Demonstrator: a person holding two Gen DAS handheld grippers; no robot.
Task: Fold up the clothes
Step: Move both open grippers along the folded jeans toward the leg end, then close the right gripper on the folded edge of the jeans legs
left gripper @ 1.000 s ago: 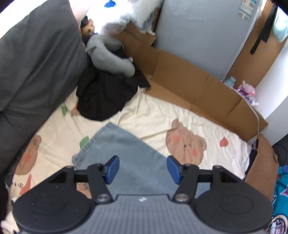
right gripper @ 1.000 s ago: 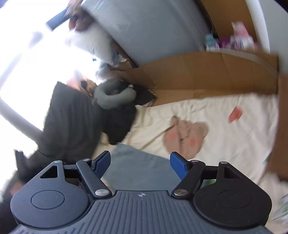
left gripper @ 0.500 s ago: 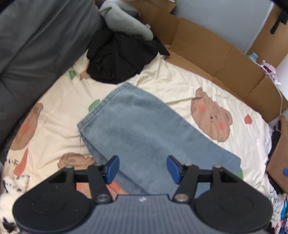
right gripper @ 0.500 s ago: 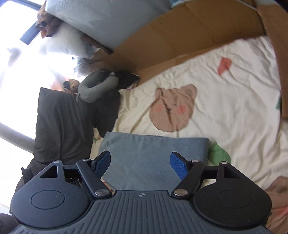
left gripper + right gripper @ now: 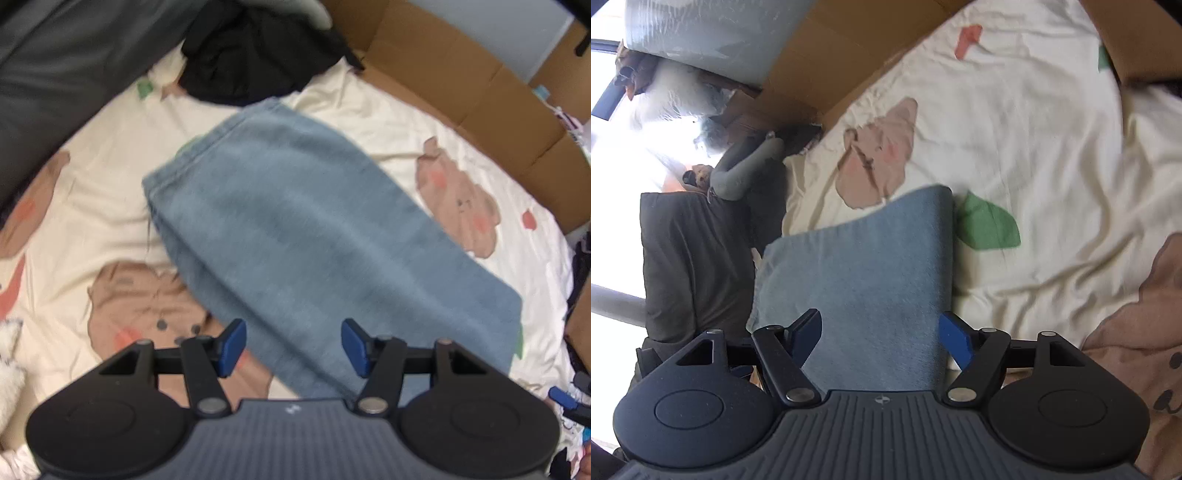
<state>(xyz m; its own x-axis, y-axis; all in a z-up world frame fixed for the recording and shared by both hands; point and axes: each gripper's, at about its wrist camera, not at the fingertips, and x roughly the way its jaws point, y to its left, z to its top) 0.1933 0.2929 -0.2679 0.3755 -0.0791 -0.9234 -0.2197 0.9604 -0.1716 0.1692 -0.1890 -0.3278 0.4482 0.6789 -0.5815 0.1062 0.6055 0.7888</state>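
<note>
A folded light-blue denim garment [image 5: 306, 229] lies flat on a cream bedsheet [image 5: 92, 206] printed with brown bears. It runs diagonally from upper left to lower right in the left wrist view. My left gripper [image 5: 293, 347] hovers open over its near edge, blue pads apart with nothing between them. In the right wrist view the same denim garment [image 5: 864, 273] shows one folded end, and my right gripper [image 5: 881, 338] is open above it, holding nothing.
A black garment [image 5: 255, 55] is heaped at the sheet's far side beside a dark grey duvet [image 5: 55, 66]. Flattened cardboard [image 5: 480, 85] lines the back right edge. A grey neck pillow [image 5: 746, 173] lies on the dark pile.
Both grippers have tilted down and come closer to the denim, which now fills more of each view. Both stay open and the garment has not moved.
</note>
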